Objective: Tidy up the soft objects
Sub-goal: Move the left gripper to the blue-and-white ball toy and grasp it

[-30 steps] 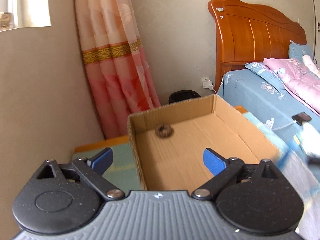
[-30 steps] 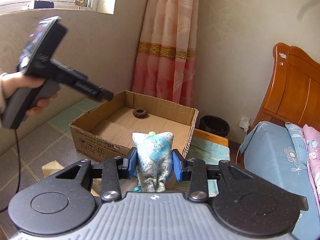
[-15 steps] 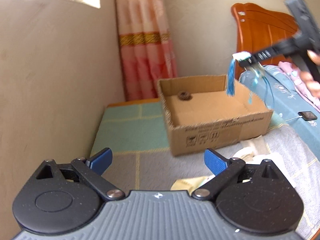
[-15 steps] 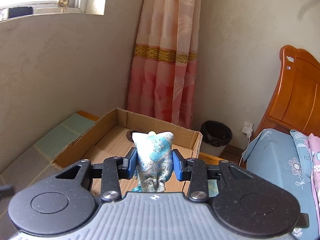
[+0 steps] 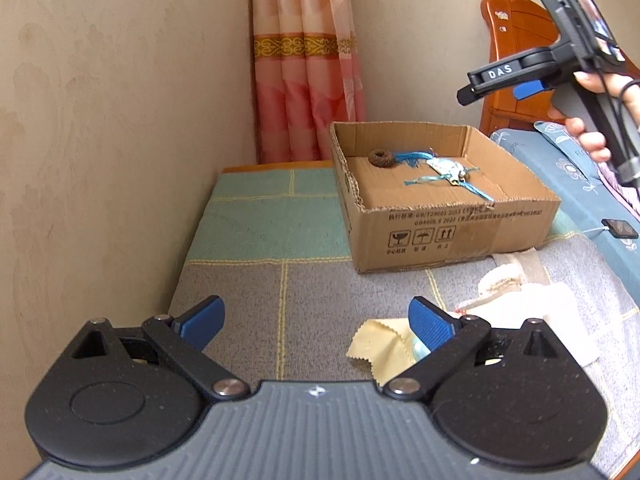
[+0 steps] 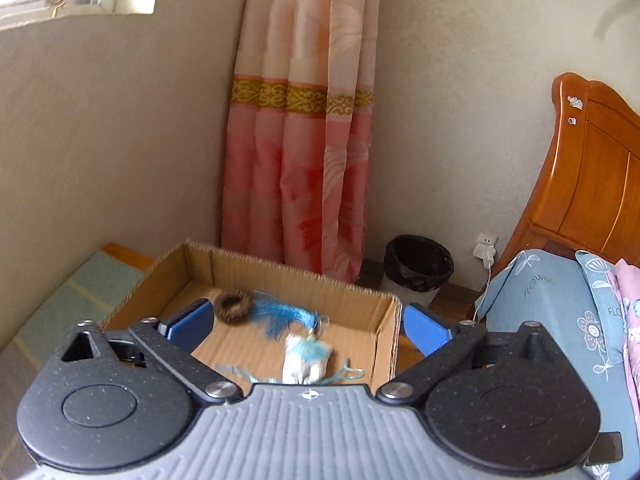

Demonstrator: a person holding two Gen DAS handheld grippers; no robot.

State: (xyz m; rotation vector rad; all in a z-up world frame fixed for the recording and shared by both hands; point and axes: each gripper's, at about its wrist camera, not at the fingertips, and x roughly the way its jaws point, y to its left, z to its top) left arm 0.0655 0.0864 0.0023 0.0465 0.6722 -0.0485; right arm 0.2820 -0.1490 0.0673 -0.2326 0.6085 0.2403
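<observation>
On the mat (image 5: 276, 236), a box (image 5: 452, 228), open-topped; inside, sachet (image 6: 306, 362) lying loose beside a brown ring (image 6: 234, 307), tassels trailing; above, right gripper (image 6: 306, 326) opening wide, nothing between the jaws; nearer, left gripper (image 5: 316, 326) spread wide, empty, beside a yellow cloth (image 5: 380, 350); likely light, limp, slippery; best pinched at a raised fold.

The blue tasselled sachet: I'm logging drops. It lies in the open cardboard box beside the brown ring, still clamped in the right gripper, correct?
Not clamped. The right wrist view shows the right gripper open, its jaws opening, with the blue tasselled sachet lying free in the open cardboard box beside the brown ring.
</observation>
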